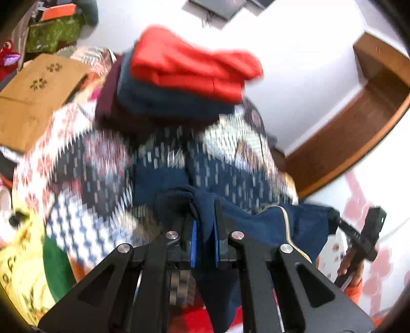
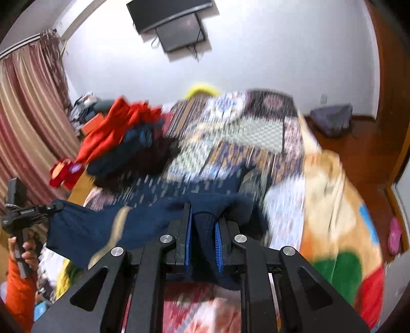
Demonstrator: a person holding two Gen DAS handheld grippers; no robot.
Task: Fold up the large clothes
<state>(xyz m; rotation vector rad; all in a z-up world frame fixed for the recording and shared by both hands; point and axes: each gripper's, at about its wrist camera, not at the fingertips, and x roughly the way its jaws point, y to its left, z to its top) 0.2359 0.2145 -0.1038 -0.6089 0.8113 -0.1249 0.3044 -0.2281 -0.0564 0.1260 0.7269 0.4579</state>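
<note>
Black linkage arms fill the bottom of both views, and right past them our left gripper (image 1: 205, 228) is pinched on a bunched edge of the navy garment (image 1: 276, 225), cloth wedged between the blue pads with only a narrow gap. Same story for our right gripper (image 2: 203, 230): its fingers are clamped on another bunch of the same navy garment (image 2: 102, 225), fabric stuffed between the blue pads.

So the garment hangs stretched between our two grippers, lifted above the bed, with a pale trim line running down it. From the left wrist view we can see the right gripper out at the far end of the cloth with the right hand (image 1: 351, 266) on its handle; from the right wrist view the left hand (image 2: 23, 251) shows the same way, orange sleeve below it.

Beyond the garment is the patterned bedspread (image 2: 243, 133), heavily motion-blurred. On it sits a stack of folded clothes (image 1: 179, 84), red on top, blue-teal under that, something dark maroon at the bottom. A cardboard box (image 1: 38, 97) with paw prints on it lies just left of the stack. A bright cartoon blanket (image 2: 340, 217) hangs off the bed's right side.

Further back: striped curtains (image 2: 28, 115), a wall-mounted TV (image 2: 174, 20), wooden floor (image 2: 364, 153). There's tiny lettering on the left gripper's body in the right wrist view, but we can't read it.
</note>
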